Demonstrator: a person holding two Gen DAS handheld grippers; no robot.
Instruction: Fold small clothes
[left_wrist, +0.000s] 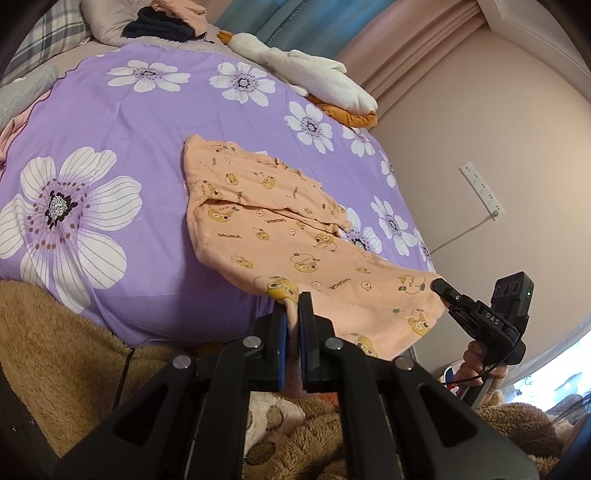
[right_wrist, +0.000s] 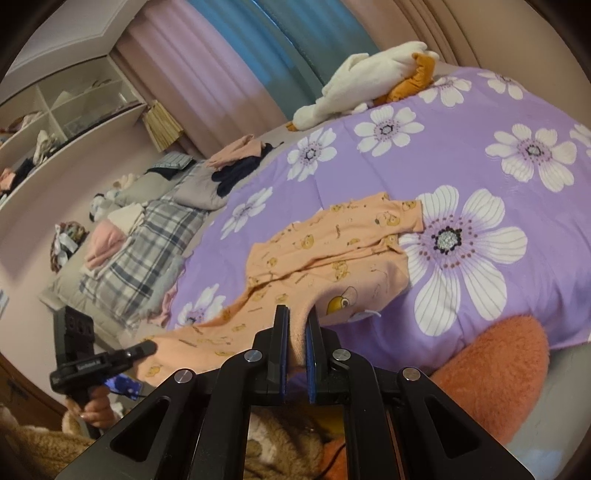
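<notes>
A small peach garment (left_wrist: 273, 225) with yellow cartoon prints lies spread on the purple flowered bedspread (left_wrist: 122, 122), its near part lifted off the bed edge. My left gripper (left_wrist: 292, 308) is shut on the garment's near edge. My right gripper (left_wrist: 439, 286) shows at the right of the left wrist view, shut on the garment's other near corner. In the right wrist view my right gripper (right_wrist: 297, 321) is shut on the garment (right_wrist: 332, 251), and my left gripper (right_wrist: 149, 347) holds the far corner at lower left.
A white plush goose (left_wrist: 306, 70) lies at the bed's far edge. Dark and pink clothes (left_wrist: 162, 22) are piled by the pillows (right_wrist: 147, 236). A brown fleece blanket (left_wrist: 55, 350) lies below the bed edge. Shelves (right_wrist: 55, 110) line the wall.
</notes>
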